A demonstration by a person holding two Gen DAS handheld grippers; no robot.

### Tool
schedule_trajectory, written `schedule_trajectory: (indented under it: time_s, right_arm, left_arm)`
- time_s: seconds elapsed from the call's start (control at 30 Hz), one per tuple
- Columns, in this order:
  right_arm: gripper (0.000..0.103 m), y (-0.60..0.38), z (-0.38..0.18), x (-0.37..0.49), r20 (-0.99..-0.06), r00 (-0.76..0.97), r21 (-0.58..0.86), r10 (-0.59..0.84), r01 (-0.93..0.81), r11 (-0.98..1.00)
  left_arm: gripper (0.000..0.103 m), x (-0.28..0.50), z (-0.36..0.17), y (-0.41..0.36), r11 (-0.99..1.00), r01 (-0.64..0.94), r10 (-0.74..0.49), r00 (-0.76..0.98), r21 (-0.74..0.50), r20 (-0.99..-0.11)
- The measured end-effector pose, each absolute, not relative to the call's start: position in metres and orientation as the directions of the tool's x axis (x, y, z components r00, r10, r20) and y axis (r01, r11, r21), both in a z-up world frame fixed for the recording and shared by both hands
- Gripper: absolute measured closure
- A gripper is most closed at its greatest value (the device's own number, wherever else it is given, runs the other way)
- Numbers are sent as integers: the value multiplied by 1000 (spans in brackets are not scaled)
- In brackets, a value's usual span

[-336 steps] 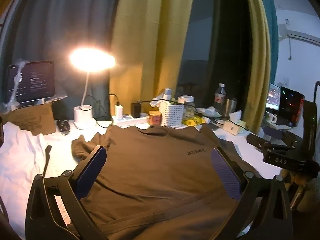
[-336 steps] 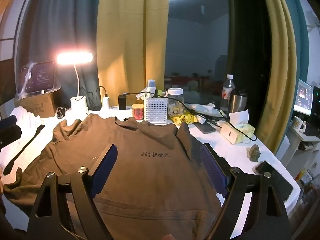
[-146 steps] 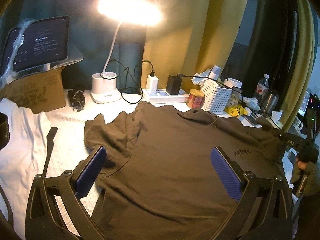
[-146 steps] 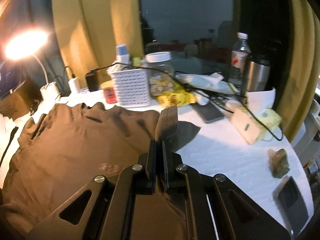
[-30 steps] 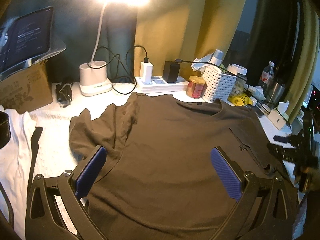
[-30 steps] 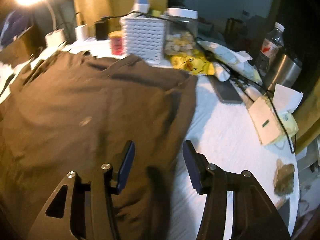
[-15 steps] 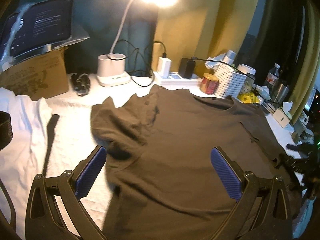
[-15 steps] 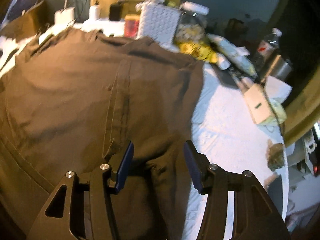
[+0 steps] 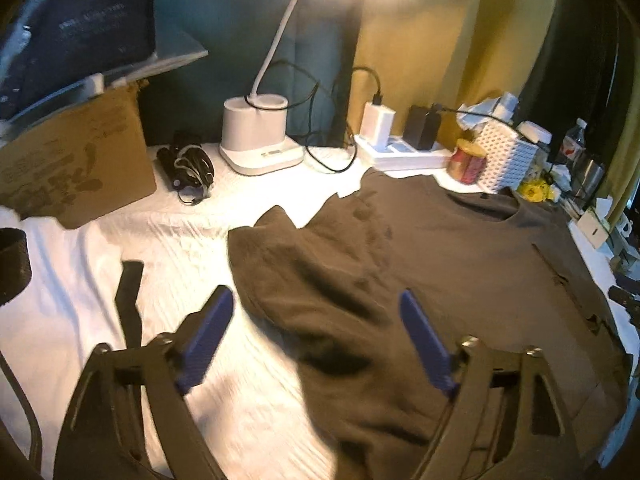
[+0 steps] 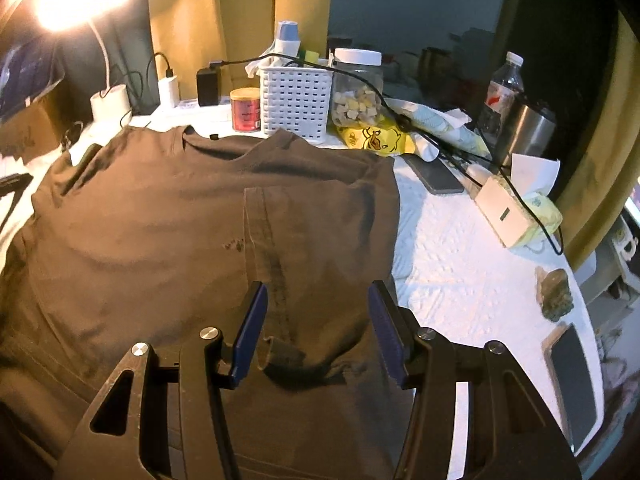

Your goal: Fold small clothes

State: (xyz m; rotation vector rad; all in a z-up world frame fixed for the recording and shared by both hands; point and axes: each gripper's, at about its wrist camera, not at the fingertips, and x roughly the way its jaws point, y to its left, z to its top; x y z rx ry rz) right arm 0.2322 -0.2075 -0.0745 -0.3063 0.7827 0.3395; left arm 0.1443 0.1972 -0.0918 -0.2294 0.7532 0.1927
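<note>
A white cloth-covered table [image 10: 460, 280] fills both views, with yellow and teal curtains [image 9: 420, 60] hanging behind it. Spread over most of the table lies the brown T-shirt [image 10: 160, 240], collar toward the clutter at the back; its right sleeve is folded inward so that the side forms a straight edge, while the left sleeve [image 9: 280, 256] lies rumpled out over the white cloth.

The left gripper [image 9: 316, 336] hovers over that left sleeve, its blue pads wide apart and closing, with sleeve fabric below and between them but not pinched. The right gripper [image 10: 316, 328] sits over the folded right side of the shirt, jaws partly apart and released; fabric bunches between the pads, and neither pad visibly presses on it.

Along the back stand a cardboard box [image 9: 76, 160] bearing a dark tablet [image 9: 80, 40], a lit white desk lamp [image 9: 256, 144], a white power strip [image 9: 400, 152] with chargers plugged in, a white perforated basket [image 10: 296, 96], a clear jar with a white lid [image 10: 356, 88], a red tin [image 10: 245, 110], a water bottle [image 10: 504, 88] and a steel tumbler [image 10: 528, 128]. A tissue pack [image 10: 516, 212] lies just right of the shirt, a phone [image 10: 572, 384] near the table's right edge, and a black strap [image 9: 130, 304] on the cloth left of the sleeve.
</note>
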Motion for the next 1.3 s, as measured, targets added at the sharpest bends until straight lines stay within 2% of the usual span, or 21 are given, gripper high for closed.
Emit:
schedule_trajectory:
  time_s: [0.07, 0.2, 0.27, 0.33, 0.4, 0.43, 0.47, 0.73, 1.0, 1.3]
  right_arm:
    - [48, -207, -74, 233, -727, 661, -132, 185, -399, 907]
    - [48, -208, -72, 234, -722, 666, -123, 186, -389, 913]
    - [48, -209, -72, 235, -723, 666, -121, 183, -383, 916]
    - [48, -211, -73, 236, -724, 667, -119, 179, -376, 919]
    - [48, -213, -74, 237, -727, 663, -113, 178, -371, 922]
    - [48, -213, -75, 238, -731, 659, -109, 179, -371, 922]
    - [48, -212, -76, 239, -733, 655, -106, 181, -373, 922]
    - [48, -210, -77, 239, -734, 647, -94, 206, -397, 913]
    - [48, -216, -77, 239, -731, 645, -78, 226, -407, 910]
    - [48, -234, -78, 238, -719, 650, -43, 246, -395, 918]
  left_arm:
    - [29, 158, -99, 206, 959, -254, 91, 697, -126, -712]
    - [31, 181, -114, 221, 958, -256, 78, 658, -126, -749]
    - [45, 190, -124, 229, 954, -257, 43, 631, -156, -775]
    - [50, 192, -126, 230, 955, -251, 39, 635, -158, -771]
    - [68, 193, -125, 230, 957, -226, 3, 636, -182, -772]
    - [90, 193, -126, 230, 958, -219, -4, 636, -185, -772]
    - [99, 194, -127, 231, 958, -219, -5, 630, -184, -776]
    - [100, 174, -117, 244, 945, -303, 120, 675, -125, -728]
    - [100, 165, -98, 219, 945, -325, 211, 690, -36, -692]
    - [100, 176, -71, 174, 978, -206, 148, 746, -13, -649]
